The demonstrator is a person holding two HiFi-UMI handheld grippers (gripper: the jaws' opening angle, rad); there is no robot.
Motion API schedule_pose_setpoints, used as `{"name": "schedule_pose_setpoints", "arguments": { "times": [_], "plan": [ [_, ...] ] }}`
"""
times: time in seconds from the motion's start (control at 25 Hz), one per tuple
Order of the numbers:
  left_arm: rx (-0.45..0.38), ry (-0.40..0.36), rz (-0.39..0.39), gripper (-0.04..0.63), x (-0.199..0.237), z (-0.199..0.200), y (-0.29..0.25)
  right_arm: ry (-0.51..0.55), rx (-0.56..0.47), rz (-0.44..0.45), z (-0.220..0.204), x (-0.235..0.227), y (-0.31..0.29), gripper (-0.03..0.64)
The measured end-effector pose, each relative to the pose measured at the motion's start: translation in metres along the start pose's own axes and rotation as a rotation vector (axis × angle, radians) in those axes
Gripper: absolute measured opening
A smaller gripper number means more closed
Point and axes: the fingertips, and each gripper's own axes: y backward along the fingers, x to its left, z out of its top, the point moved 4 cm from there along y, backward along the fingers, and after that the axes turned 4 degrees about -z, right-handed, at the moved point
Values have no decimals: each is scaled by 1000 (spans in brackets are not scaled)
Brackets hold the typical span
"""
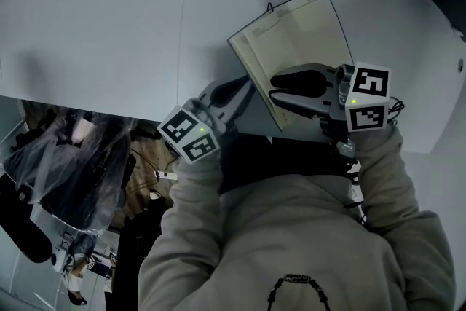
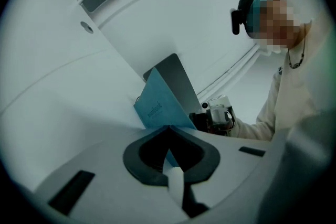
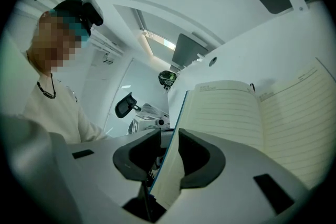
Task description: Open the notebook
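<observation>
The notebook (image 1: 291,40) is lying open on the white table (image 1: 109,25), and both grippers are gripping it at its near edge.

The left gripper (image 1: 245,86) is pinching the teal cover (image 2: 157,107). In the left gripper view its jaws (image 2: 168,129) are meeting almost tip to tip on the cover's lower corner, and the cover is rising tilted just beyond the tips, with a grey leaf standing behind it. The right gripper (image 2: 218,113) is showing just to the right of the jaws.

The right gripper (image 1: 275,86) is reaching in from the other side. In its own view the jaws (image 3: 169,136) are standing narrowly apart, closed on a thin bundle of lined pages (image 3: 231,113) whose blue edge is running up between the pads. The pages are fanning out to the right of the jaws, and past the left jaw the left gripper (image 3: 144,120) is just visible, close by.

A cream sleeve (image 1: 382,178) is trailing behind the right gripper.
</observation>
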Motion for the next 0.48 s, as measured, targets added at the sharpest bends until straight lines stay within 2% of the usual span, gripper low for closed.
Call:
{"name": "schedule_pose_setpoints", "arguments": {
  "times": [0.16, 0.36, 0.48],
  "plan": [
    [-49, 19, 13, 2, 5, -7, 27, -16, 42, 13, -8, -7, -22, 115],
    [-81, 50, 6, 2, 16, -23, 48, -29, 91, -60, -19, -32, -40, 110],
    [-97, 66, -2, 2, 15, -27, 52, -29, 121, -67, -19, -36, -46, 106]
  ]
}}
